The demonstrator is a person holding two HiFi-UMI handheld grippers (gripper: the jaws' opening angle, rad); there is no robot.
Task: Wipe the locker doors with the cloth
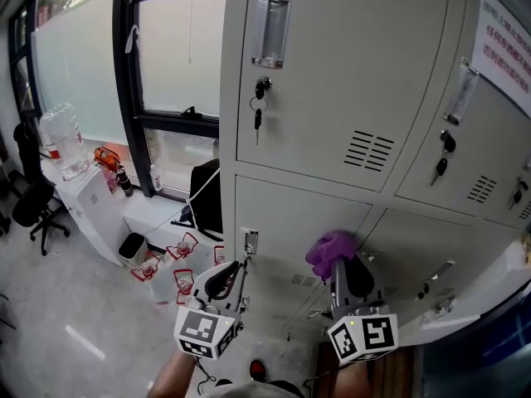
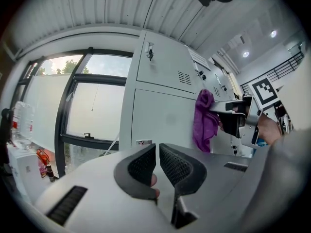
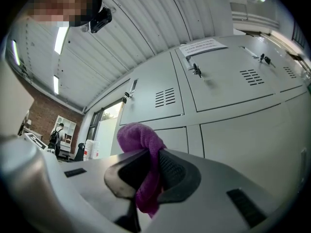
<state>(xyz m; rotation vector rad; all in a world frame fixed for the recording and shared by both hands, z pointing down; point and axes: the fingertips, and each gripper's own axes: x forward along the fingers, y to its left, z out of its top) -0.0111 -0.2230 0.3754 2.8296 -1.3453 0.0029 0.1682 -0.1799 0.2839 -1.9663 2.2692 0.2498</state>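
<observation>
The right gripper (image 3: 151, 174) pinches the cloth (image 3: 138, 135), likely soft and floppy, by a bunched fold before the locker doors (image 1: 290, 214); the left gripper (image 2: 158, 166) sits closed, empty

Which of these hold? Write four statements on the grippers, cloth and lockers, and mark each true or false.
1. The right gripper is shut on the purple cloth. True.
2. The left gripper holds a second cloth. False: its jaws are together, with nothing between them.
3. Keys hang from the lock of the upper locker door. True.
4. That upper locker door stands open. False: it is closed.
</observation>
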